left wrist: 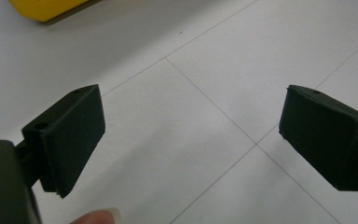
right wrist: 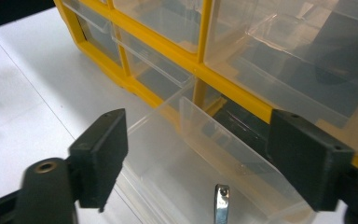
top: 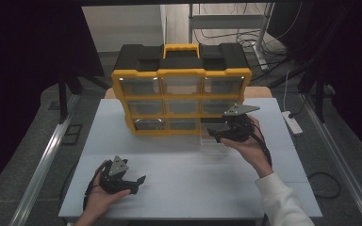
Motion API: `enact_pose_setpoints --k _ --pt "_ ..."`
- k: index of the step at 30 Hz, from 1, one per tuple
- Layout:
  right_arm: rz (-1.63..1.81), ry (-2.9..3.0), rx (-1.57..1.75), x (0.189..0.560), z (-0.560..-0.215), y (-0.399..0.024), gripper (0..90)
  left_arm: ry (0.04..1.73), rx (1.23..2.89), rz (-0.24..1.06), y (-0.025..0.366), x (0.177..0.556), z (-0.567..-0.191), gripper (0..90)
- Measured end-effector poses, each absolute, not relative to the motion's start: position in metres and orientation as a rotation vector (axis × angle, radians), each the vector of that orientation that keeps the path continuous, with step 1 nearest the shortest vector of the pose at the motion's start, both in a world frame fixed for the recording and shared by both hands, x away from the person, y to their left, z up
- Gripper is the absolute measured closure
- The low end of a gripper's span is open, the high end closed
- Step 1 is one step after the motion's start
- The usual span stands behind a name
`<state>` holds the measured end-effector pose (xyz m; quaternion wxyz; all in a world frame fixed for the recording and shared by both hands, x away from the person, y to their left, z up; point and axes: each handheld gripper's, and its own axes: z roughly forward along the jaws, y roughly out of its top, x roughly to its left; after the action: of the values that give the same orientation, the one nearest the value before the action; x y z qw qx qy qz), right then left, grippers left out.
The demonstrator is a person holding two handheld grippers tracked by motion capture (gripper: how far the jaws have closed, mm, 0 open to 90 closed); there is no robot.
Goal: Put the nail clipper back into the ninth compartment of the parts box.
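1. The left gripper (top: 133, 181) rests on the table (top: 193, 188), jaws wide and empty, out of the way.
2. The right gripper (top: 215, 135) hovers over the pulled-out drawer (right wrist: 177, 172), jaws apart and clear of it; a metal piece (right wrist: 222, 203) lies inside.
3. The organiser (top: 181, 101) stands behind, its bottom-right slot vacant.

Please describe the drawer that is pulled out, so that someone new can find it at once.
Find the yellow and black organizer standing at the far side of the white table. At its bottom right corner, one clear plastic drawer is pulled out onto the table, under the right gripper. All other drawers sit closed in the frame.
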<state>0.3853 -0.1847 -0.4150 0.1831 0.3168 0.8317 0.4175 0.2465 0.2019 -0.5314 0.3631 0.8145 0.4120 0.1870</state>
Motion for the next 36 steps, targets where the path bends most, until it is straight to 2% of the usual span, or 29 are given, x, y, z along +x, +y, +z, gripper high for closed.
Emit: enact_pose_setpoints --k 9,21,36 --pt "1.228 2.326 0.893 0.386 -0.414 -0.189 18.8 1.066 2.088 0.485 0.203 0.247 -0.531 7.6" --pt "1.287 2.268 0.853 0.367 -0.391 -0.192 19.4 1.044 2.091 0.487 0.199 0.250 -0.530 7.6" --pt "1.265 2.280 0.858 0.344 -0.399 -0.208 19.5 1.036 2.078 0.501 0.199 0.248 -0.528 7.7"
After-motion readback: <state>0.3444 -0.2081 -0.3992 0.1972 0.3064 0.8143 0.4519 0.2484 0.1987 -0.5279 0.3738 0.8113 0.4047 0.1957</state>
